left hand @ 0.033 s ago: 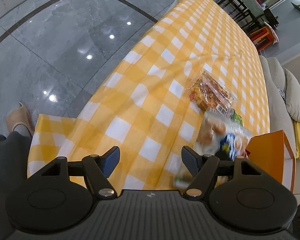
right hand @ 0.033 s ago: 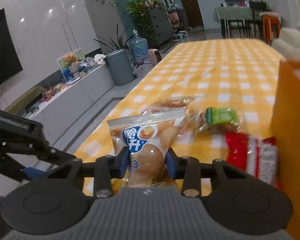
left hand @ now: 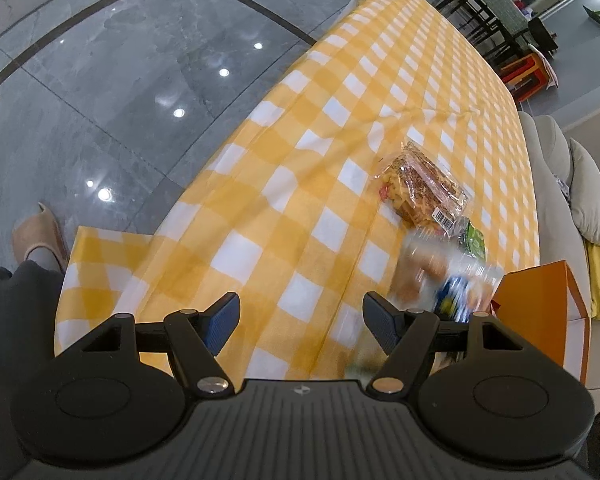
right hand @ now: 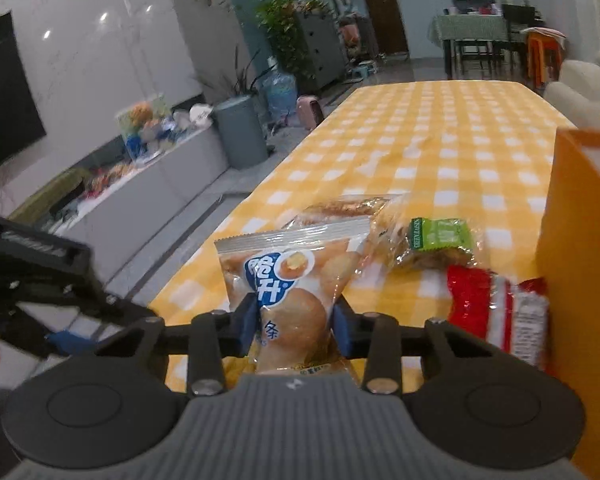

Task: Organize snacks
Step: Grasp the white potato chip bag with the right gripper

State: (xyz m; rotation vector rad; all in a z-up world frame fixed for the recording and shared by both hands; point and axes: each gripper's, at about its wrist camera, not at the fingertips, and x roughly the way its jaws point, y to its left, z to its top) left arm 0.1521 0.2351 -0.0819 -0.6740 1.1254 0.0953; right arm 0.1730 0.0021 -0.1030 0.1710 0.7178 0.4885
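Note:
A clear snack bag with a blue logo and round pastries stands between the fingers of my right gripper. Its jaws are closing and the blue pads pinch the bag's waist. The same bag shows blurred in the left wrist view. Behind it on the yellow checked tablecloth lie a clear pack of mixed crackers, a green packet and a red and white packet. An orange box stands at the right. My left gripper hangs open over the cloth with nothing between its fingers.
The table's left edge drops to a grey tiled floor, where a person's slippered foot stands. A pale sofa runs along the table's right side. The far cloth is bare.

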